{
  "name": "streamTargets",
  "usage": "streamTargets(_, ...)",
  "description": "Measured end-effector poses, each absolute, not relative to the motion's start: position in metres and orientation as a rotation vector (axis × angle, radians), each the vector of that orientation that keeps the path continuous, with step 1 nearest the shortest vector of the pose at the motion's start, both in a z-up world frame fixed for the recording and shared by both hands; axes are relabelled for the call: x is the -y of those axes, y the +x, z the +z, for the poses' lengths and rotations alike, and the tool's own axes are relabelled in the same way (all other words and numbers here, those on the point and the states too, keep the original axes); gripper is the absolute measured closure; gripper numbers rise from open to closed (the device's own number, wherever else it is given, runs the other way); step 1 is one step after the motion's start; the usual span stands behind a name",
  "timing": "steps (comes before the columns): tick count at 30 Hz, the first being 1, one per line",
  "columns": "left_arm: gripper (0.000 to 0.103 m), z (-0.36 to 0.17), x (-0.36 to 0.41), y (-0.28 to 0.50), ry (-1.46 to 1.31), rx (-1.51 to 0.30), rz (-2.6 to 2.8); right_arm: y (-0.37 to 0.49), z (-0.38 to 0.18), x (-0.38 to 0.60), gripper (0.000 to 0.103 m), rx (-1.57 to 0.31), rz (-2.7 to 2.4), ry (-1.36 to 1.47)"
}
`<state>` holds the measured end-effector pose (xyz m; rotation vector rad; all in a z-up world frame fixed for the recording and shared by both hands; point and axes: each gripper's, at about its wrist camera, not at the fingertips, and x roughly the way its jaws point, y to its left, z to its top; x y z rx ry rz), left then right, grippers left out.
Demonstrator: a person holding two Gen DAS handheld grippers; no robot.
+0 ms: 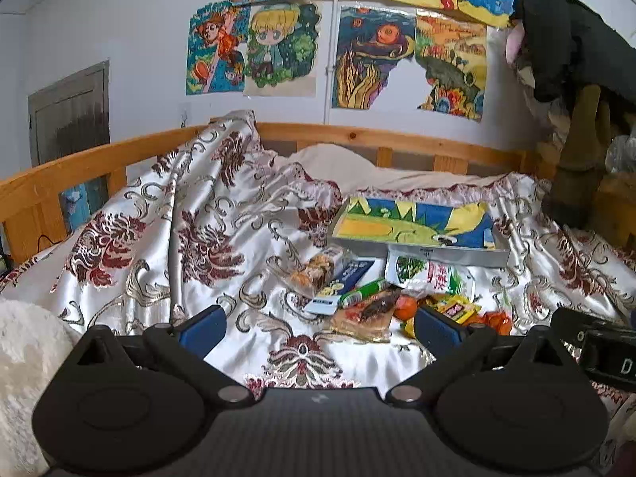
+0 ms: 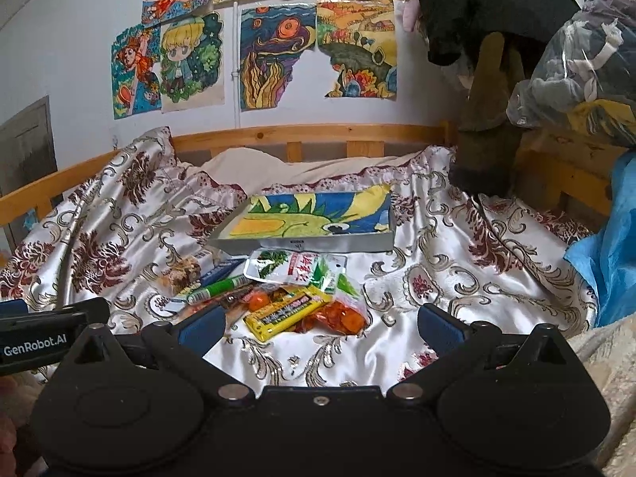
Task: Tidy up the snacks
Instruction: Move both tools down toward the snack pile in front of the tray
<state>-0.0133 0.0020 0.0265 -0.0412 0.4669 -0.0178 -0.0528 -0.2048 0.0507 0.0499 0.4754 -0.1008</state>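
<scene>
1. Left gripper [image 1: 318, 328]: jaws spread wide, nothing between them, hovering above the patterned satin bedspread [image 1: 190, 246] with the snack pile just ahead and to the right.
2. Right gripper [image 2: 318, 328]: likewise wide apart and empty, above the same bedspread [image 2: 437, 278], snacks just beyond its left finger.
3. Nearest in the pile: yellow bar wrapper [image 2: 284, 312] touching a clear bag of orange candies [image 2: 342, 316]; in the left view, a transparent pouch with something dark inside [image 1: 367, 312] beside an orange round sweet [image 1: 405, 306].
4. Slightly farther: green tube-shaped packet [image 2: 216, 288], blue-and-white packet [image 1: 342, 286], brownish biscuit pack [image 1: 318, 268], all overlapping.
5. Behind these: white-and-green pouch with red characters [image 2: 298, 268], lying just in front of the box.
6. Flat grey box with a colourful cartoon top [image 2: 314, 222], resting on the bedspread behind the pile.
7. Farther back: wooden bed rail [image 2: 310, 133], then children's drawings [image 2: 278, 55] on the white wall.
</scene>
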Motion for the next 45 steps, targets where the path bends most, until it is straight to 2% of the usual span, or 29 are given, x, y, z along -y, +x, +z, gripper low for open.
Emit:
streamTargets(14,0.0,0.062,0.001,0.019,-0.043,-0.444,-0.028,-0.029,0.083,0.203,0.001,-0.449,-0.069,-0.017)
streamTargets(27,0.0,0.071,0.015,0.094,0.028,-0.51,-0.054,0.039,0.104,0.222,0.001,-0.405,0.0,-0.118)
streamTargets(39,0.0,0.034,0.022,0.168,0.142,-0.594,-0.106,0.102,0.07,0.235,0.001,-0.429,0.085,-0.161)
streamTargets(45,0.0,0.012,0.006,0.2,0.108,-0.691,-0.152,0.132,0.043,0.243,0.001,-0.568,0.166,-0.136)
